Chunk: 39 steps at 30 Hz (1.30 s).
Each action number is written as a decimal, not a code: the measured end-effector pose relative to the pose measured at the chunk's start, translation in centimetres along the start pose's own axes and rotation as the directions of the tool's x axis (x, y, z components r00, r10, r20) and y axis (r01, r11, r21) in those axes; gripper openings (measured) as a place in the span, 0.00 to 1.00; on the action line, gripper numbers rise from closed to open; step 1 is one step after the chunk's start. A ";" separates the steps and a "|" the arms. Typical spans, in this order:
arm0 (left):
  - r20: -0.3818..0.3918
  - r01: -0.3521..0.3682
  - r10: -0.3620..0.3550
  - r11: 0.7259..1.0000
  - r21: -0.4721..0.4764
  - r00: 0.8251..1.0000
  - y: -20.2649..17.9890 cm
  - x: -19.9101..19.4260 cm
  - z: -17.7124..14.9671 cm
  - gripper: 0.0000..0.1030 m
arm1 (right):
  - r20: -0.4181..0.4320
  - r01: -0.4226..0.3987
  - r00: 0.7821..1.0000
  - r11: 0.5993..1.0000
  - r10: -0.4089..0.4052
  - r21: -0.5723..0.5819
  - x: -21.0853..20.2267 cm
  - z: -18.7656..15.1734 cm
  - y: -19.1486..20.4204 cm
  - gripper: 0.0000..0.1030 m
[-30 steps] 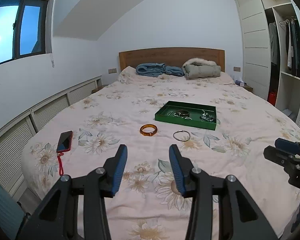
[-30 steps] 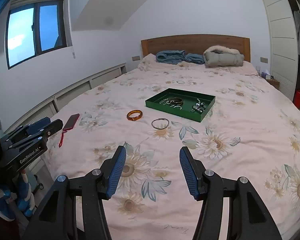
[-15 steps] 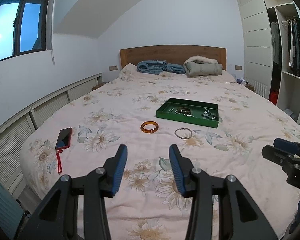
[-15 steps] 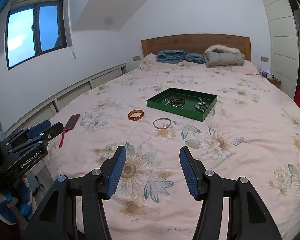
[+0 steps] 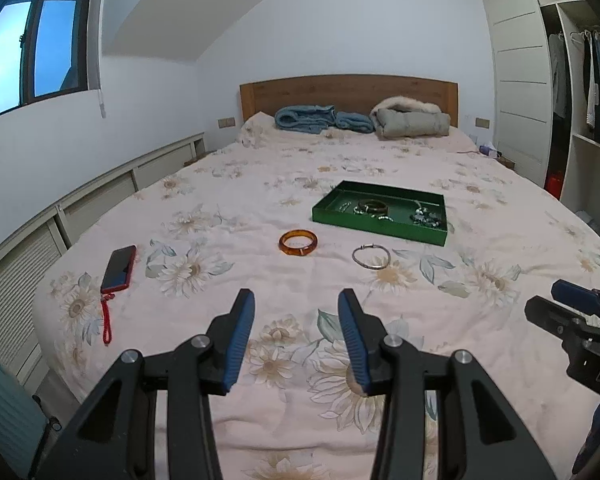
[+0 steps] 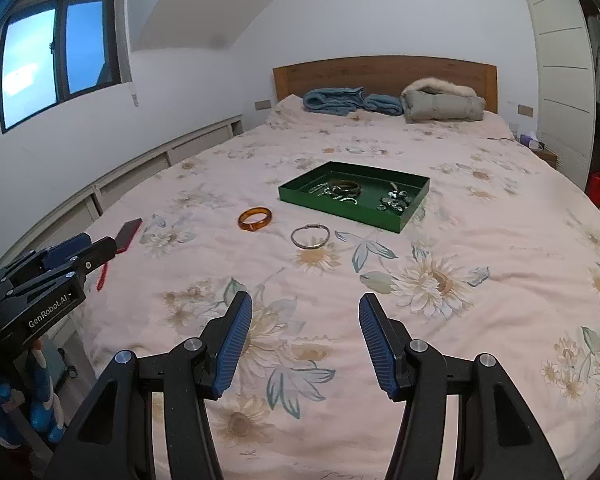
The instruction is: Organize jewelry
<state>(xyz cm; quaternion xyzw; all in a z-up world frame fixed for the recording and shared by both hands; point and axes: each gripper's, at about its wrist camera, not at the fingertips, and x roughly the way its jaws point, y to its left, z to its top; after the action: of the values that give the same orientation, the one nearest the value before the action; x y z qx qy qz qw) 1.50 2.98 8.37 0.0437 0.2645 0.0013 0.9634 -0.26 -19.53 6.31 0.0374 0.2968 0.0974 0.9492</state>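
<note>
So there's a big bed (image 5: 260,208) with a pink flowery cover filling most of both views, wooden headboard (image 5: 348,92) up at 12 o'clock with some folded blue blankets (image 5: 320,118) and a grey fur-trimmed coat (image 5: 412,118) against it. Wardrobe (image 5: 560,80) runs down the 3 o'clock side.

Middle of the bed there's a green tray (image 5: 376,229) with a dark bangle and a few silvery bits already in it, too small to tell what exactly. Just in front of the tray, toward 7 o'clock from it, an amber bangle (image 5: 298,243) lies flat on the cover, and a silver bracelet (image 5: 371,257) is just beside that at its 3 o'clock. Both are outside the tray, not touching it. Red phone (image 5: 119,269) with a strap is off at 9 o'clock.

Left gripper (image 5: 296,308) and right gripper (image 6: 305,310) both hang over the near end of the bed, jaws about halfway apart, nothing between them, well short of the jewelry.
</note>
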 end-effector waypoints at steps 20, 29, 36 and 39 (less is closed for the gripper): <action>-0.067 0.035 -0.032 0.999 0.037 0.997 -3.1 2.8 -1.7 0.40 | 0.014 0.135 0.991 0.991 -0.135 -0.012 0.8 -1.6 -1.0 0.68; -0.103 0.067 -0.063 0.997 0.035 0.993 -4.1 4.1 -2.8 0.40 | 0.007 0.161 0.987 0.987 -0.161 -0.008 1.1 -2.1 -1.4 0.68; -0.115 0.085 -0.081 0.996 0.037 0.990 -4.4 4.8 -3.1 0.40 | -0.001 0.179 0.984 0.984 -0.179 -0.003 1.4 -2.3 -1.9 0.70; -0.117 0.091 -0.086 0.995 0.040 0.989 -4.5 5.0 -3.2 0.40 | -0.008 0.183 0.983 0.983 -0.183 -0.002 1.8 -2.3 -2.0 0.70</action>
<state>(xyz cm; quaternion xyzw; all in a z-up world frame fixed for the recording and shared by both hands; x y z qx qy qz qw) 4.05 -1.06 2.68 0.0536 0.3214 -0.0451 0.9444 0.17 -21.07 3.15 0.0089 0.3026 0.0100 0.9530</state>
